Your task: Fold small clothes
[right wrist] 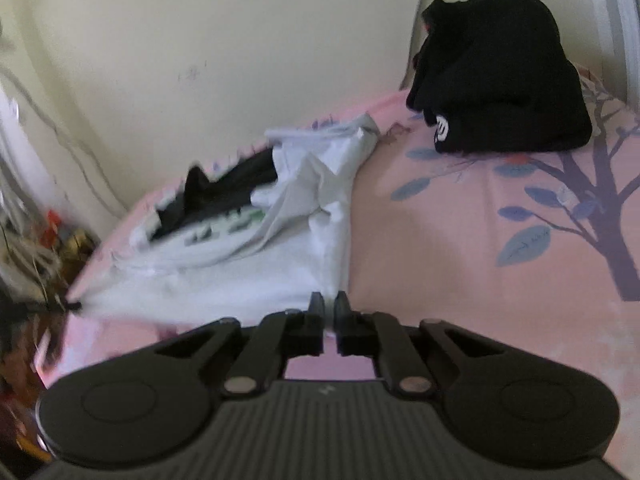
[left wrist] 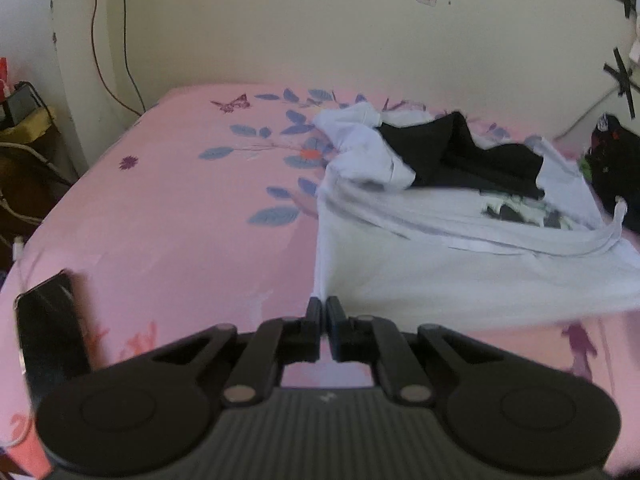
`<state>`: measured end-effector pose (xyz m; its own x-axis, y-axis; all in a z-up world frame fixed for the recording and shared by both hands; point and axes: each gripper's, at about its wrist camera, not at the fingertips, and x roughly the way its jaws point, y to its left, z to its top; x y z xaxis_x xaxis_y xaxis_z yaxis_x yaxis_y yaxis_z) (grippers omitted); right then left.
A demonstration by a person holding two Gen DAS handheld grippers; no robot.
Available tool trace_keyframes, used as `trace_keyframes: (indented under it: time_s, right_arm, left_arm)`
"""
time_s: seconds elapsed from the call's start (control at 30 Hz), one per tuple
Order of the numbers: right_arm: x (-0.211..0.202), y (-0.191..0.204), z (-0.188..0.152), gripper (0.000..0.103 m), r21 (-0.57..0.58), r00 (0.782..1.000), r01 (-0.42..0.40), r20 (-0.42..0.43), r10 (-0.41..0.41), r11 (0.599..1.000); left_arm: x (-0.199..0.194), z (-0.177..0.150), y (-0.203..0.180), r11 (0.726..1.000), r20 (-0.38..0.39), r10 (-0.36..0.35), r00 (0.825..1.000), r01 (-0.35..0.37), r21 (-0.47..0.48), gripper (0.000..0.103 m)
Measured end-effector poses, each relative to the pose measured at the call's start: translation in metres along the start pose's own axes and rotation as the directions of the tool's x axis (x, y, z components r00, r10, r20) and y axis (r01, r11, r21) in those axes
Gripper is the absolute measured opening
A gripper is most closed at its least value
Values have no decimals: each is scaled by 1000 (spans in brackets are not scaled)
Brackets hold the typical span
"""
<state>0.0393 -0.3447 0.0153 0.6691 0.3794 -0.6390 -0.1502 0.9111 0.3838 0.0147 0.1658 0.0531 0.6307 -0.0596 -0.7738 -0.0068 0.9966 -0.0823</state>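
A white T-shirt (left wrist: 460, 256) with a dark print lies rumpled on the pink bedsheet (left wrist: 180, 208), its black inner part (left wrist: 460, 152) showing at the far end. My left gripper (left wrist: 324, 306) is shut on the shirt's near left corner. In the right wrist view the same white T-shirt (right wrist: 248, 276) stretches to the left, and my right gripper (right wrist: 329, 302) is shut on its near right corner. The hem hangs taut between the two grippers, a little above the bed.
A black phone (left wrist: 48, 332) lies on the bed at the near left. A pile of black clothes (right wrist: 500, 76) sits at the far right by the wall. Cables and clutter (left wrist: 24, 140) stand off the bed's left side.
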Motion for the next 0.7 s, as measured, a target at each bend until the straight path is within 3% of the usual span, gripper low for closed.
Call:
trace_keyframes:
  time_s: [0.1, 0.17, 0.23, 0.33, 0.47, 0.57, 0.63, 0.7]
  right_arm:
    - [17, 4, -7, 8, -65, 994, 73, -82, -78, 995]
    - [5, 5, 0, 52, -79, 997, 79, -18, -81, 994]
    - [-10, 10, 14, 48, -97, 997, 45, 68, -39, 994]
    - [-4, 22, 33, 42, -120, 995, -63, 64, 71, 991]
    - [61, 40, 48, 23, -158, 984, -164, -93, 151, 974]
    - [113, 44, 55, 19, -163, 966, -197, -200, 163, 967]
    - [126, 44, 67, 21, -155, 967, -213, -176, 185, 965]
    - [136, 41, 89, 21, -124, 978, -198, -98, 187, 972]
  left_arm:
    - [13, -6, 0, 998, -63, 46, 997, -44, 33, 12]
    - [8, -2, 5, 998, -41, 64, 997, -63, 17, 13]
    - [-10, 7, 8, 998, 35, 57, 998, -57, 0, 12]
    - [-15, 24, -5, 999, 76, -41, 996, 38, 38, 12]
    - [28, 41, -50, 977, -27, -142, 989, 145, 157, 12]
    - [71, 48, -70, 962, -122, -162, 979, 184, 200, 11]
    - [86, 58, -76, 958, -107, -163, 981, 183, 221, 12]
    - [96, 75, -79, 964, -89, -129, 988, 146, 222, 11]
